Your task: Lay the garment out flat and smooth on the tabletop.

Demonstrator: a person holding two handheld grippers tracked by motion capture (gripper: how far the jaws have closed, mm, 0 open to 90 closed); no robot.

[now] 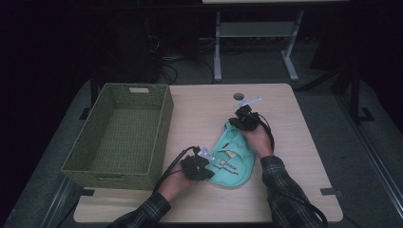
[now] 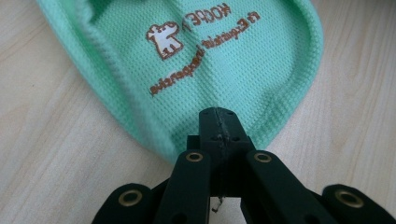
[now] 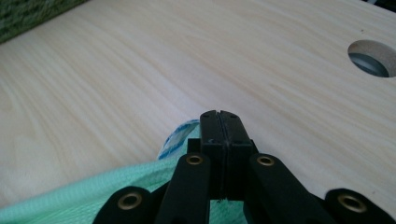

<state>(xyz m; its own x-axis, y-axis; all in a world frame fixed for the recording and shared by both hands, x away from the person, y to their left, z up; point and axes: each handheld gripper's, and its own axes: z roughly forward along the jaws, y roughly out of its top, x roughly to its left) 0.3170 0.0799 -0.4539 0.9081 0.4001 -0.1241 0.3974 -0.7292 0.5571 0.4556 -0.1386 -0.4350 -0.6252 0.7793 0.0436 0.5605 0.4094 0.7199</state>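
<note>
The shirt (image 1: 233,159) lies near-to-far between both grippers: left gripper (image 1: 205,167) pinches its near hem, right gripper (image 1: 239,121) its far end; basket (image 1: 124,137) sits left.

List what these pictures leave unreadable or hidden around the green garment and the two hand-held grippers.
- Brown print on the mint-green mesh garment: too small in the high view; upside down and partly cut off in the left gripper view.
- Fabric held by the right hand-held gripper: hidden behind its closed jaws.
- Woven basket near wall's inside: hidden by its rim, high view.
</note>
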